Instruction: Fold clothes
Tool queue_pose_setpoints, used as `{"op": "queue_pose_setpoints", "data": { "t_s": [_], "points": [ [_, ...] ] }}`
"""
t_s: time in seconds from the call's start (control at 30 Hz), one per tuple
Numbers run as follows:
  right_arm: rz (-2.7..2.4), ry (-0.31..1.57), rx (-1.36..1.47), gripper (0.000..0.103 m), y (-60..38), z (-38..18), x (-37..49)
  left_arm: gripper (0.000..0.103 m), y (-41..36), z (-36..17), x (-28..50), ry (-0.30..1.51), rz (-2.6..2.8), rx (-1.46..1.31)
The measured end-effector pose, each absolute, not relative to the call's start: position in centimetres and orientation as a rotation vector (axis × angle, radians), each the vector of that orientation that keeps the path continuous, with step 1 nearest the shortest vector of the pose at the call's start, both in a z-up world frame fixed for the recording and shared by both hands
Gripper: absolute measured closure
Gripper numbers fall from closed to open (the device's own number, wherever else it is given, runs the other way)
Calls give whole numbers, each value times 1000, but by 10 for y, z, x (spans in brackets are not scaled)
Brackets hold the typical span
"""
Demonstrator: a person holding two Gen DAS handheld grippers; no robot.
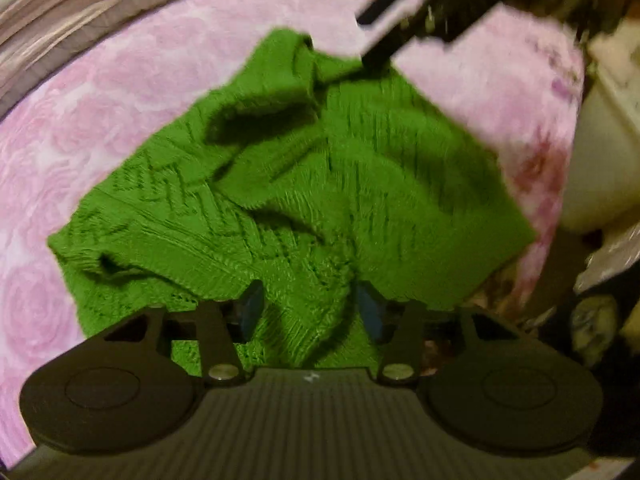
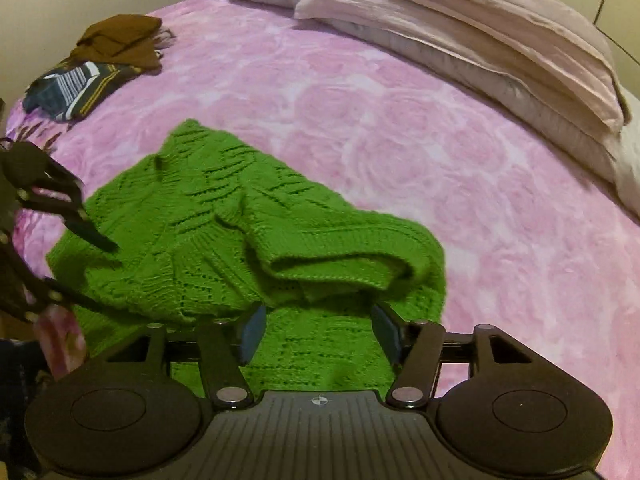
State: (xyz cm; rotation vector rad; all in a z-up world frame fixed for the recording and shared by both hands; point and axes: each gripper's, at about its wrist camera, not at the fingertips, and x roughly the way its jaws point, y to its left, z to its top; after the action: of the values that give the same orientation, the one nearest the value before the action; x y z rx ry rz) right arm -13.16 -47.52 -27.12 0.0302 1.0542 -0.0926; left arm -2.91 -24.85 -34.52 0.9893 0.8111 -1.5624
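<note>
A green knitted sweater (image 1: 320, 168) (image 2: 224, 216) lies crumpled on the pink rose-patterned bedspread (image 1: 120, 92) (image 2: 400, 140), with one sleeve folded across its body. My left gripper (image 1: 310, 312) is open, its blue pads wide apart, and bunched knit lies between them at the sweater's near edge. From the right wrist view the left gripper (image 2: 100, 276) sits at the sweater's left edge with its fingers spread. My right gripper (image 2: 318, 332) is open over the sweater's other side, green knit below its pads. In the left wrist view the right gripper (image 1: 366, 42) touches the sweater's far corner.
Folded pale pink bedding and pillows (image 2: 460, 40) are stacked along the far side of the bed. A brown garment (image 2: 120, 40) and a dark striped one (image 2: 68, 88) lie at the far left corner. A white object (image 1: 608, 152) stands beyond the bed's right edge.
</note>
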Motion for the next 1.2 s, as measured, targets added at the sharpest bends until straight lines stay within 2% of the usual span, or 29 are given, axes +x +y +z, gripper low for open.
{"op": "queue_pose_setpoints", "data": {
  "t_s": [0.03,0.33,0.37,0.4,0.43,0.53,0.67,0.8,0.83,0.87,0.9,0.93,1.0,1.07,1.2],
  "points": [
    [-93,1058,34,47,-475,-275,-130,94,-251,-352,-31,795,-1538,1025],
    [47,992,-64,48,-461,-306,-92,94,-263,-342,-3,875,-1372,897],
    [54,991,-89,68,-458,-312,-88,94,-264,-340,-3,876,-1359,895],
    [75,984,-111,99,-455,-319,-85,94,-265,-339,-2,864,-1343,895],
    [79,998,-123,100,-455,-323,-80,95,-267,-337,-1,843,-1323,899],
    [26,920,-63,101,-477,-304,-81,95,-278,-316,18,778,-1253,866],
    [-135,767,30,101,-542,-241,-77,96,-317,-260,72,627,-1206,764],
    [-289,643,54,101,-615,-196,-41,94,-394,-220,142,431,-1160,735],
    [-334,629,97,100,-636,-193,-26,90,-419,-215,163,422,-1149,720],
    [-370,633,169,97,-659,-193,-13,85,-445,-215,184,437,-1103,707],
    [-403,643,254,90,-680,-198,-2,72,-466,-219,204,453,-1034,689],
    [-472,645,329,85,-698,-204,3,66,-480,-223,218,454,-978,683],
    [-610,627,418,69,-713,-213,-5,67,-494,-238,245,490,-876,673],
    [-616,615,464,61,-707,-225,-31,67,-482,-254,258,585,-849,626],
    [-594,768,532,60,-662,-274,-97,67,-418,-304,254,797,-903,615]
  ]
}}
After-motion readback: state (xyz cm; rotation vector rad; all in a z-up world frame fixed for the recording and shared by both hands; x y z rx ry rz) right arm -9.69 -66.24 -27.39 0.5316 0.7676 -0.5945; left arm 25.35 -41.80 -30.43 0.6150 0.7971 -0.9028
